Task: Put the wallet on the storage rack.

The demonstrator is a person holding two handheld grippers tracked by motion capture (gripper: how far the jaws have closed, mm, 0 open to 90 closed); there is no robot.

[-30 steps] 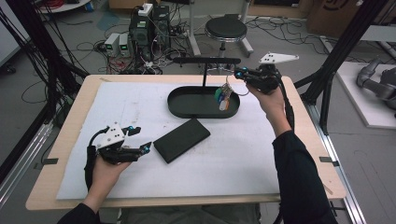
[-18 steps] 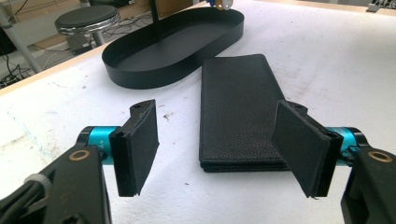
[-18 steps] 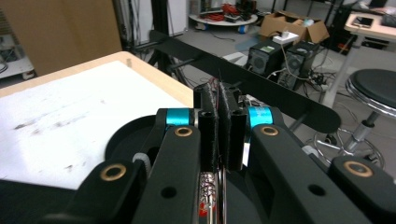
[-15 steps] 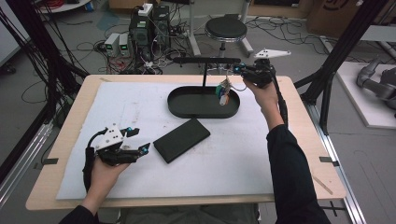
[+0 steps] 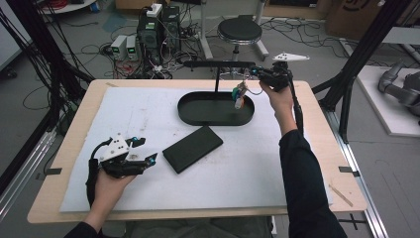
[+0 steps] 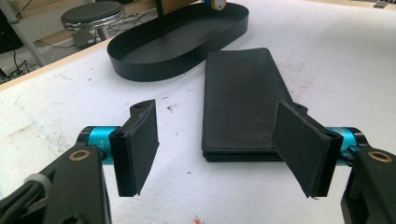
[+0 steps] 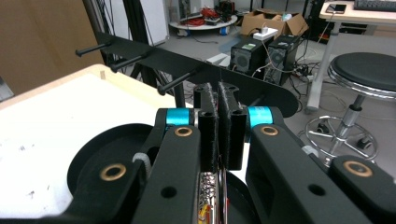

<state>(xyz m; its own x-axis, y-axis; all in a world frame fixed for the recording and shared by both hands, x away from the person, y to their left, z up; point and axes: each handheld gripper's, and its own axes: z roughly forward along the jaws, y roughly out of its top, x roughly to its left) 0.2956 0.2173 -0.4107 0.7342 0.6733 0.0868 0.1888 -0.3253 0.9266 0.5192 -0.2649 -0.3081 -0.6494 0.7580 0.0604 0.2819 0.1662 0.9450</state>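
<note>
Keys (image 5: 239, 94) on a ring dangle below the right gripper (image 5: 251, 72), whose pads are clamped tight on the ring's thin top, just in front of the pegs (image 7: 180, 80) of the black rack (image 5: 218, 64) and above the far end of the oval tray (image 5: 198, 115). The left gripper (image 6: 215, 144) rests with jaws wide apart and holding nothing, the black wallet (image 6: 243, 100) lying just ahead between its pads. The risk, judging from this: so narrow a pinch lets the bunch swing, so the ring could miss a peg's tip and drop into the tray.
</note>
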